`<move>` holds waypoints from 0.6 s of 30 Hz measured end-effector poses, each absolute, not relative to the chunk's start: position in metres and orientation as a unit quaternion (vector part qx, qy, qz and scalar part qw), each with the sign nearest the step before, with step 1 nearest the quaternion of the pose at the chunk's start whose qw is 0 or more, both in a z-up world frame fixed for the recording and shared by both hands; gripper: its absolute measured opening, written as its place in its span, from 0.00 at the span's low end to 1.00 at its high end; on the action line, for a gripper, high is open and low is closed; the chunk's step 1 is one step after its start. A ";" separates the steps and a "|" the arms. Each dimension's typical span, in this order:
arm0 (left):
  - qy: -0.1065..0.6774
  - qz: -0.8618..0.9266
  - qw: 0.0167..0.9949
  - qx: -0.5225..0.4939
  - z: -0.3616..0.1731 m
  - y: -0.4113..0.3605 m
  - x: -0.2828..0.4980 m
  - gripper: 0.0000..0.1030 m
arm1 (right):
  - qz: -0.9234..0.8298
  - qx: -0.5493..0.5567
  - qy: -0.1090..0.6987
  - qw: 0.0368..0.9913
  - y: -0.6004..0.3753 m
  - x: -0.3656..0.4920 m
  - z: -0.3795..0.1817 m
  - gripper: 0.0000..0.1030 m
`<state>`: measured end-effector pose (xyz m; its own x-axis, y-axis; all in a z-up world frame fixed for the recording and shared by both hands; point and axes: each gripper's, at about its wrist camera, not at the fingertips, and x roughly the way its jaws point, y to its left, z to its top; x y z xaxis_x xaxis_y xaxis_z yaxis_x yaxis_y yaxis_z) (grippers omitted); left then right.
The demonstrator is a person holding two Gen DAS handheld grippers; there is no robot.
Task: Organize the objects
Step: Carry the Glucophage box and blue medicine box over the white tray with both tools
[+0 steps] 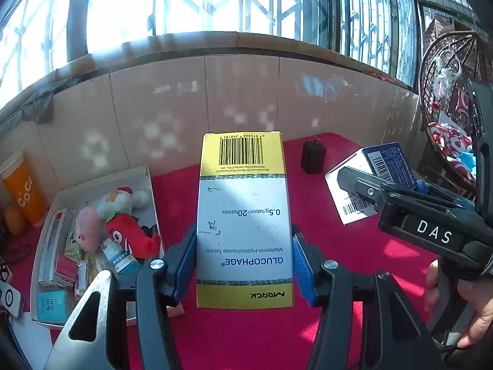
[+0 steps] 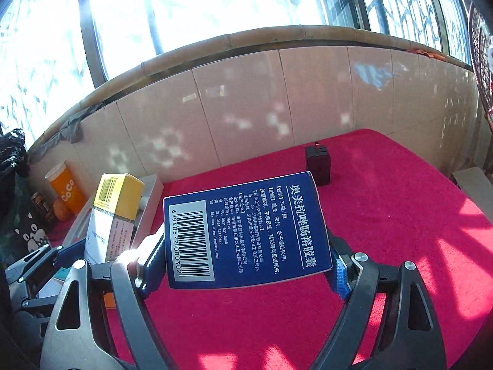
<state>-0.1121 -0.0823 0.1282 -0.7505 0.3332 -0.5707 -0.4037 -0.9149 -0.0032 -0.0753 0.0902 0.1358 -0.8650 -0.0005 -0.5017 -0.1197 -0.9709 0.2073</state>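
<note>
My left gripper (image 1: 244, 262) is shut on a yellow and white Glucophage tablet box (image 1: 243, 215), held above the red cloth with its barcode end pointing away. My right gripper (image 2: 246, 259) is shut on a dark blue medicine box (image 2: 246, 231) with a white barcode panel, also lifted off the cloth. In the left wrist view the blue box (image 1: 389, 163) and right gripper (image 1: 369, 189) hang at the right, a hand (image 1: 468, 302) on the handle. In the right wrist view the yellow box (image 2: 114, 212) shows at the left.
A shallow cardboard tray (image 1: 101, 182) at left holds plush toys (image 1: 123, 225) and several small medicine boxes. A black charger plug (image 1: 312, 157) stands on the red cloth (image 1: 246, 339) near the tiled wall. An orange cup (image 1: 24, 191) stands far left. A wicker hanging chair (image 1: 446, 117) is at right.
</note>
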 end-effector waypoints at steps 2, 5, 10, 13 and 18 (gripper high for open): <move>0.055 0.936 0.194 -0.289 0.130 -0.086 -0.111 0.54 | 0.961 -0.253 0.112 0.027 0.086 -0.073 0.140 0.82; 0.048 0.939 0.187 -0.284 0.133 -0.093 -0.111 0.54 | 0.962 -0.249 0.108 0.020 0.079 -0.072 0.144 0.82; 0.039 0.946 0.173 -0.273 0.139 -0.108 -0.110 0.54 | 0.964 -0.248 0.100 0.010 0.065 -0.072 0.148 0.82; 0.033 0.949 0.164 -0.269 0.140 -0.118 -0.110 0.54 | 0.965 -0.246 0.094 0.003 0.057 -0.073 0.150 0.82; 0.022 0.952 0.148 -0.268 0.142 -0.134 -0.111 0.54 | 0.965 -0.247 0.082 -0.011 0.041 -0.075 0.152 0.82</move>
